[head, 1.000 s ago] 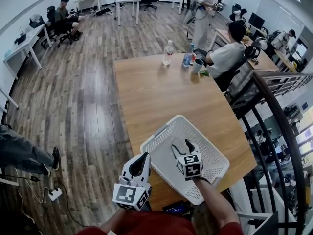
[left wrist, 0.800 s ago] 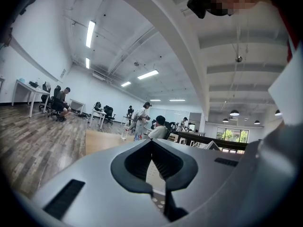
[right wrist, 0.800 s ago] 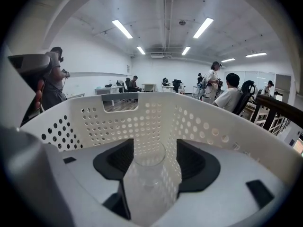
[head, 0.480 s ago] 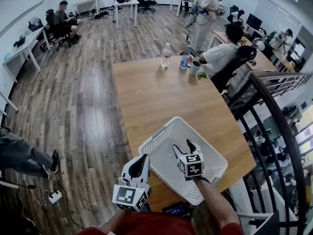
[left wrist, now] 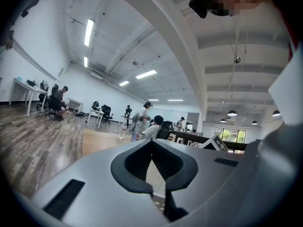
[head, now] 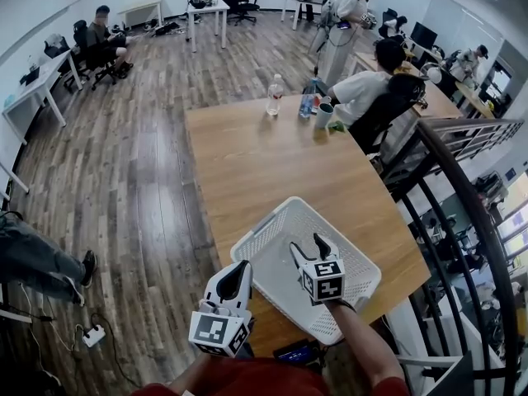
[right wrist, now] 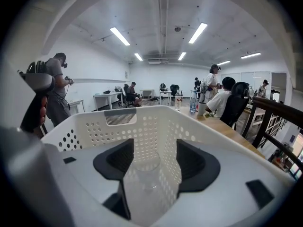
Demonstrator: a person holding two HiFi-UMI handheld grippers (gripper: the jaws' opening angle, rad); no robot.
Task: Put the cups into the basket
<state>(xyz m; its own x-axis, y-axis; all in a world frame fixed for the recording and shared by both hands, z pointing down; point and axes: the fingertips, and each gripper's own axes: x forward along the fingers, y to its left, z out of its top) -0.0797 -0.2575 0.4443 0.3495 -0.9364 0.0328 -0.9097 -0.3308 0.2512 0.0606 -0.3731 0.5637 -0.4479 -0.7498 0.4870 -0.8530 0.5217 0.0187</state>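
A white perforated basket [head: 272, 221] sits on the near right end of the wooden table [head: 256, 155]. My right gripper [head: 306, 249] hangs over the basket's middle, shut on a clear plastic cup. In the right gripper view the cup [right wrist: 147, 183] stands between the jaws of that gripper [right wrist: 154, 170], with the basket wall [right wrist: 142, 126] right behind it. My left gripper [head: 238, 269] is shut and holds nothing, at the table's near edge left of the basket. In the left gripper view the left gripper [left wrist: 164, 190] points across the table with its jaws together.
At the table's far end stand a water bottle [head: 273, 95], a blue bottle [head: 305, 104] and a mug [head: 325, 115], beside a seated person [head: 371, 97]. A dark railing [head: 462, 213] curves along the right. A small dark device [head: 295, 351] lies at the near edge.
The head view has shifted slightly. Both grippers and the basket keep their places, and the cup stays in the right gripper.
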